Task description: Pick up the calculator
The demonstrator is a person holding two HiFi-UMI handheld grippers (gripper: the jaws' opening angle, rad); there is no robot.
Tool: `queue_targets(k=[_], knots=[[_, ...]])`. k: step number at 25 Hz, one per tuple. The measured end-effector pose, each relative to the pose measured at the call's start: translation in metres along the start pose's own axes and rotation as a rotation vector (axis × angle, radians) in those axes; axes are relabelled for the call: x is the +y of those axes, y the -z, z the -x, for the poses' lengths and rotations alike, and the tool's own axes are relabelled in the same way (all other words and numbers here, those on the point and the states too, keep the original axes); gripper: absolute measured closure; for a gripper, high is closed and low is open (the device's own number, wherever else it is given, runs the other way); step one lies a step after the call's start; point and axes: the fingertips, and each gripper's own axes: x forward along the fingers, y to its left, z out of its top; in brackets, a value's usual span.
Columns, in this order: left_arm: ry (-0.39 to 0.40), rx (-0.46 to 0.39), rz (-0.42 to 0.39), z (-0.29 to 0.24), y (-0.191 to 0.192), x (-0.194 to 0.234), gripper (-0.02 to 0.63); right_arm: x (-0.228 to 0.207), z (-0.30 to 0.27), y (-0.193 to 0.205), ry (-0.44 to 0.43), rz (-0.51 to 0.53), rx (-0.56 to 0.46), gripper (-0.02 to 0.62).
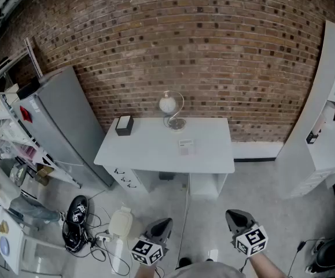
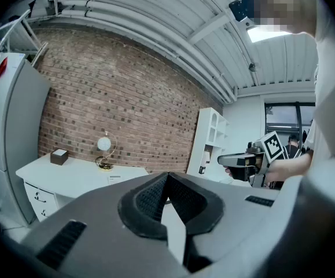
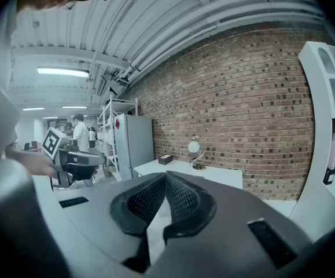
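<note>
The calculator (image 1: pixel 186 146) is a small pale slab lying flat near the middle of the white desk (image 1: pixel 155 155); in the left gripper view the calculator (image 2: pixel 115 178) shows as a thin light patch on the desk top. My left gripper (image 1: pixel 165 222) and right gripper (image 1: pixel 235 215) hang low over the floor, well short of the desk, both pointing toward it. In its own view the left gripper (image 2: pixel 167 176) has its jaws together with nothing between them. My right gripper (image 3: pixel 166 174) looks the same, its pads meeting with nothing held.
A black box (image 1: pixel 124 125) and a globe lamp (image 1: pixel 170 106) stand at the desk's back. A grey fridge (image 1: pixel 63 126) and metal racks are on the left, a white shelf unit (image 1: pixel 332 126) on the right. Cables and gear (image 1: pixel 77 216) lie on the floor.
</note>
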Motion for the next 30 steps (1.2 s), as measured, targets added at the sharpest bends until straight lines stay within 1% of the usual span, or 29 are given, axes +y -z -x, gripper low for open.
queue_targets(k=[10, 15, 19, 20, 22, 24, 27, 30], knots=[[-0.002, -0.005, 0.007, 0.007, -0.001, 0.0, 0.594, 0.007, -0.004, -0.006, -0.013, -0.002, -0.007, 0.589], [0.009, -0.013, 0.01, 0.012, -0.001, -0.001, 0.592, 0.014, -0.007, -0.008, -0.019, -0.028, -0.027, 0.588], [0.006, -0.023, 0.013, 0.017, -0.001, 0.005, 0.592, 0.02, -0.009, -0.006, -0.017, -0.03, -0.03, 0.586], [0.005, -0.022, 0.013, 0.018, -0.002, 0.006, 0.584, 0.021, -0.01, -0.007, -0.015, -0.031, -0.029, 0.582], [0.006, -0.019, 0.013, 0.02, -0.002, 0.009, 0.536, 0.023, -0.01, -0.007, -0.008, -0.034, -0.029, 0.581], [0.008, -0.017, 0.016, 0.022, -0.001, 0.012, 0.51, 0.025, -0.01, -0.006, -0.001, -0.037, -0.029, 0.581], [0.014, -0.012, 0.021, 0.024, 0.0, 0.015, 0.433, 0.028, -0.01, -0.005, 0.007, -0.038, -0.024, 0.581], [0.025, -0.001, 0.017, 0.026, 0.0, 0.017, 0.379, 0.031, -0.011, -0.004, 0.02, -0.04, -0.014, 0.581]])
